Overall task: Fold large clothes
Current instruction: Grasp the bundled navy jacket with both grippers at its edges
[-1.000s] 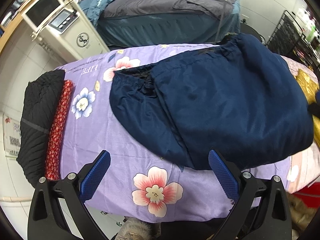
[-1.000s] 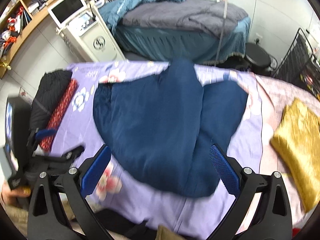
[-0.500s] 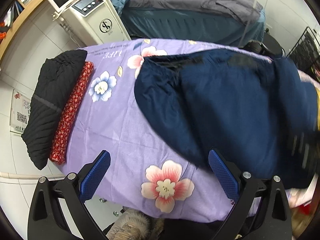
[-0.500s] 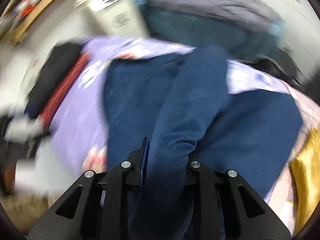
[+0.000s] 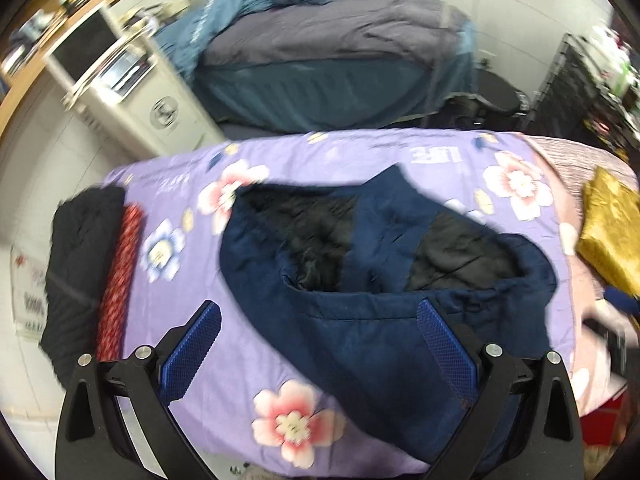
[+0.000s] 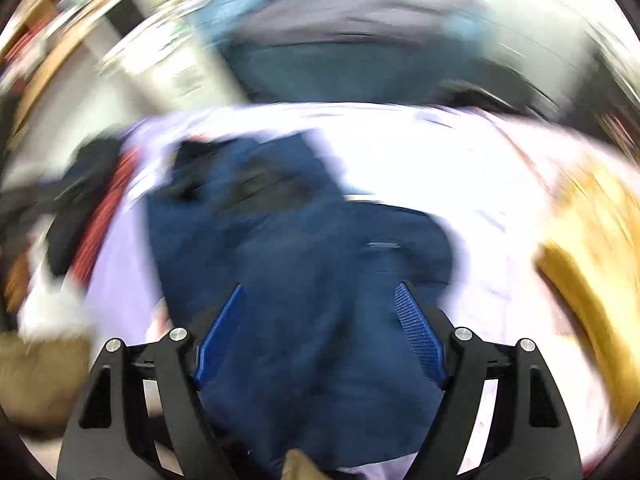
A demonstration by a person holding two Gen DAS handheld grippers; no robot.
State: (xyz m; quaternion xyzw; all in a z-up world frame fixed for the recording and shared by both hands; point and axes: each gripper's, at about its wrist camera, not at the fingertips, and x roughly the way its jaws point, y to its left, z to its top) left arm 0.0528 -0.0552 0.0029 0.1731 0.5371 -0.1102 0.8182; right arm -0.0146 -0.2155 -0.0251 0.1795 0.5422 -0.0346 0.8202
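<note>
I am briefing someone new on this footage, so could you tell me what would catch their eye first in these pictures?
The navy jacket dominates, lying mid-table on the purple floral sheet with its black quilted lining exposed. Both the left gripper and right gripper are open above it, though the right view is heavily blurred. A gold garment sits at the right edge and folded black and red clothes at the left.

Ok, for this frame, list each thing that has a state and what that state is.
Navy blue padded jacket: lying on the purple floral sheet, partly folded, black lining showing.
Left gripper: open, holding nothing.
Right gripper: open above the jacket; view heavily blurred.
Black knitted garment: folded at the sheet's left edge.
Red patterned cloth: folded, beside the black garment.
Gold shiny fabric: folded, on the right.
</note>
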